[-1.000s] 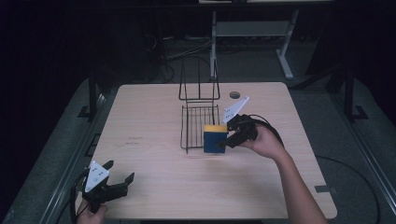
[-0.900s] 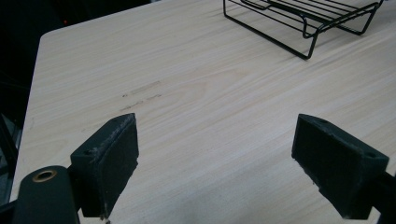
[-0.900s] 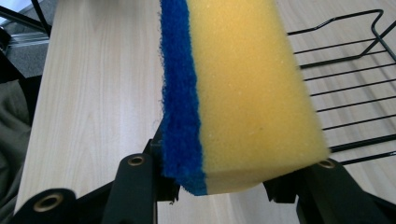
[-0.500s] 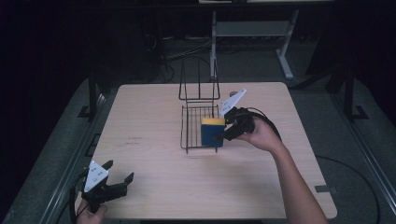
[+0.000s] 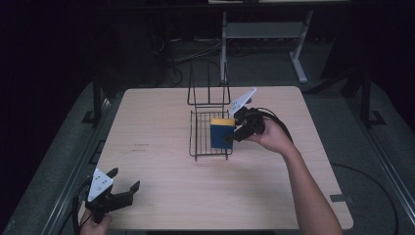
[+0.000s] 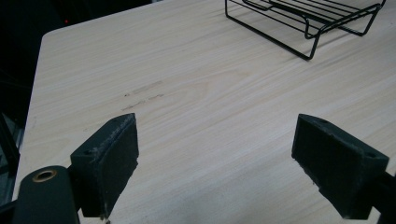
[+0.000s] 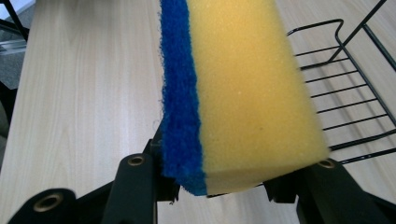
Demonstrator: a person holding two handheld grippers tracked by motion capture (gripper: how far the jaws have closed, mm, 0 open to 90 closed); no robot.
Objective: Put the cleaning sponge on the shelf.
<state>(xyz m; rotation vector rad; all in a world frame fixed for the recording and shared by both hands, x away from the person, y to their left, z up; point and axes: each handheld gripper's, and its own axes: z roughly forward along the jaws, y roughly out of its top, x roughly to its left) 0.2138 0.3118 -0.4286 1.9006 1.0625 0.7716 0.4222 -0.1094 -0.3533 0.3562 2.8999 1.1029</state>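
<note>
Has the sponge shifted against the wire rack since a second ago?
Yes. The sponge, clamped in the right gripper, has gone from the wire rack's near right corner to farther back, over its right side.

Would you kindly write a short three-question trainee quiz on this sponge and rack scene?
1. True or false: the right hand-held gripper is shut on the sponge.
2. What stands beneath the sponge: (a) wire rack, (b) bowl, (c) tray?
3. How do the left hand-held gripper jaws stand?

Key: 1 true. 2 a. 3 open, nothing between them, over the bare table.
</note>
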